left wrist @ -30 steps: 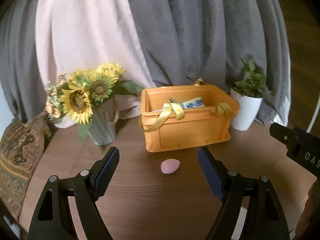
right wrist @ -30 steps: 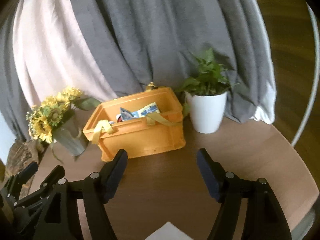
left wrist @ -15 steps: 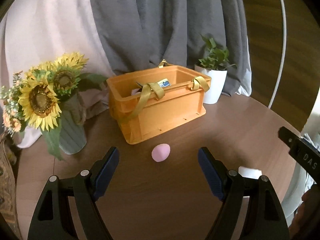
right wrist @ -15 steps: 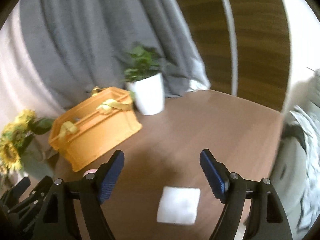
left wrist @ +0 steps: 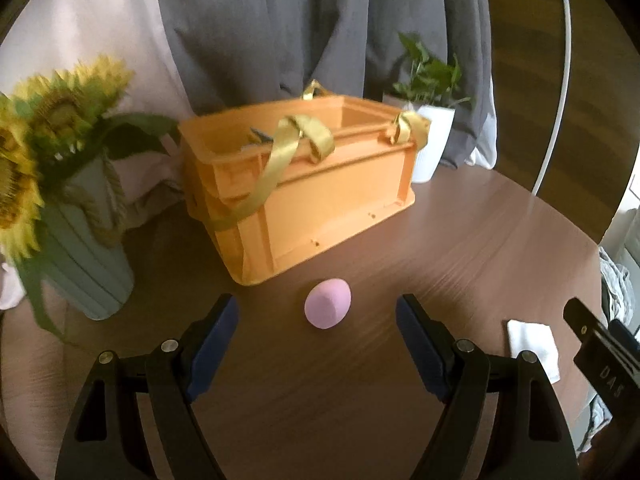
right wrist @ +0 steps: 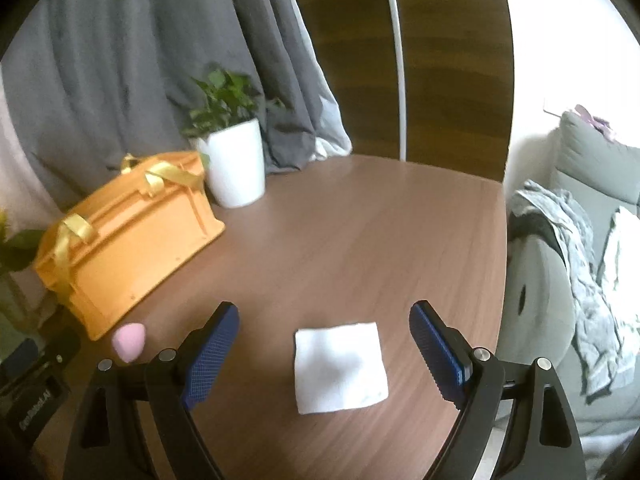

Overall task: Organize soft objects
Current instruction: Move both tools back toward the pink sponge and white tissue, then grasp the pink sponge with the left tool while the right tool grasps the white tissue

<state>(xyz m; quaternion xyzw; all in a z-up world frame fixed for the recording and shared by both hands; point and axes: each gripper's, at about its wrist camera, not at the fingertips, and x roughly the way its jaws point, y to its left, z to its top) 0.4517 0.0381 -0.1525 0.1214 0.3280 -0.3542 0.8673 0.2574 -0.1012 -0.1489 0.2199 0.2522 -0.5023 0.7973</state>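
Left wrist view, nearest: left gripper (left wrist: 316, 320) spread wide, nothing between the blue pads (left wrist: 212, 334). Just beyond, a pink egg-shaped sponge (left wrist: 327, 304) lying alone on the brown wooden table (left wrist: 460, 248), close to the front corner of the orange crate (left wrist: 320, 196). Farther right, a folded white cloth (left wrist: 534, 346) near the table's edge, with part of the other tool beside it. Behind the sponge, the crate with gold ribbon handles (left wrist: 280, 152) draped over its rim. At left, a ribbed pale-green vase of sunflowers (left wrist: 60, 120); at right rear, a white pot with a green plant (left wrist: 430, 120). Farthest back, grey and pale pink curtains (left wrist: 280, 32).

Right wrist view, nearest: right gripper (right wrist: 324, 326) with jaws opening, pads clear of everything, the white cloth (right wrist: 340, 366) flat on the table between and just ahead of them. At left, the pink sponge (right wrist: 129, 340) beside the crate (right wrist: 132, 240). Beyond, the potted plant (right wrist: 236, 160), grey curtains, a dark wood-panelled wall (right wrist: 452, 60) with a thin white pole (right wrist: 398, 60). Off the table's right edge, a grey sofa (right wrist: 592, 184) strewn with crumpled clothes (right wrist: 580, 280).
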